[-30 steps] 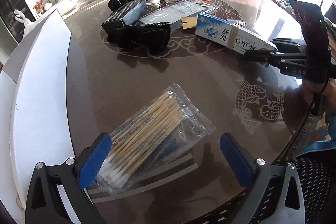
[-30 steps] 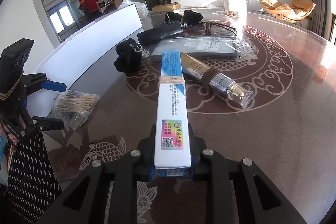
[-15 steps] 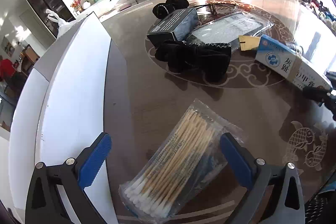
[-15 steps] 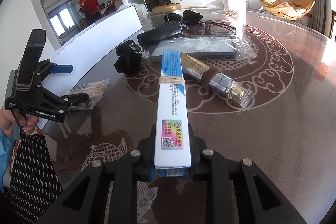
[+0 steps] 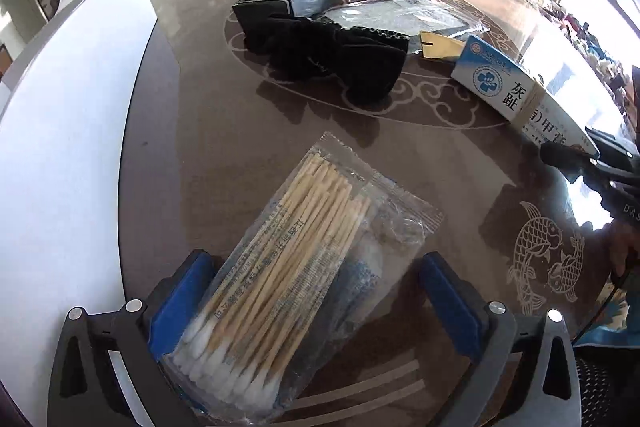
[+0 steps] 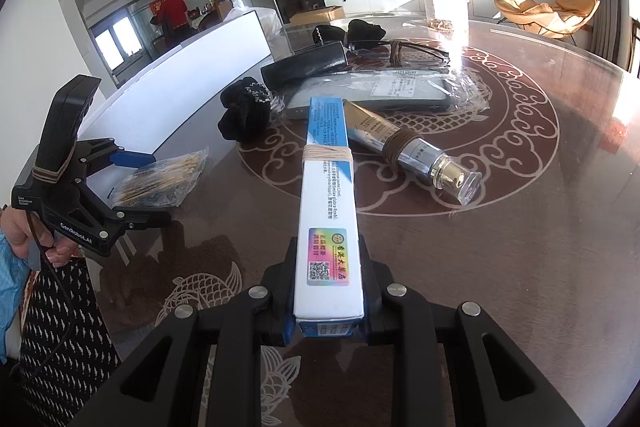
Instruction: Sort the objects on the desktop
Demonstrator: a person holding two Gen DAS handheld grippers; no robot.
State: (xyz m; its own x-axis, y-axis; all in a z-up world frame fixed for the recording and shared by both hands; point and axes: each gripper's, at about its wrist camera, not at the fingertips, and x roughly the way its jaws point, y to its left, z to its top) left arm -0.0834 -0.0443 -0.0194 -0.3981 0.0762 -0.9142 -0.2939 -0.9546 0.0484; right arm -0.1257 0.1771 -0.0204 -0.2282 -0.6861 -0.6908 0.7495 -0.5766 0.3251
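Sorting barely begun — right gripper (image 6: 328, 307) jaws clamp the long box (image 6: 328, 211); left gripper (image 5: 316, 307) jaws wide around the swab packet (image 5: 296, 283) on the table (image 5: 200, 131); tube (image 6: 412, 147), pouch at 12 o'clock remain

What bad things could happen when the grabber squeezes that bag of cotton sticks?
1. The bag of cotton swabs lies slanted between the open left gripper; closing might catch only loose plastic, and the bag could slip out.
2. The glossy table looks slick, so the bag could slide away instead.
3. The right gripper clamps only one end of the long blue and white box, so the box might droop or twist loose.
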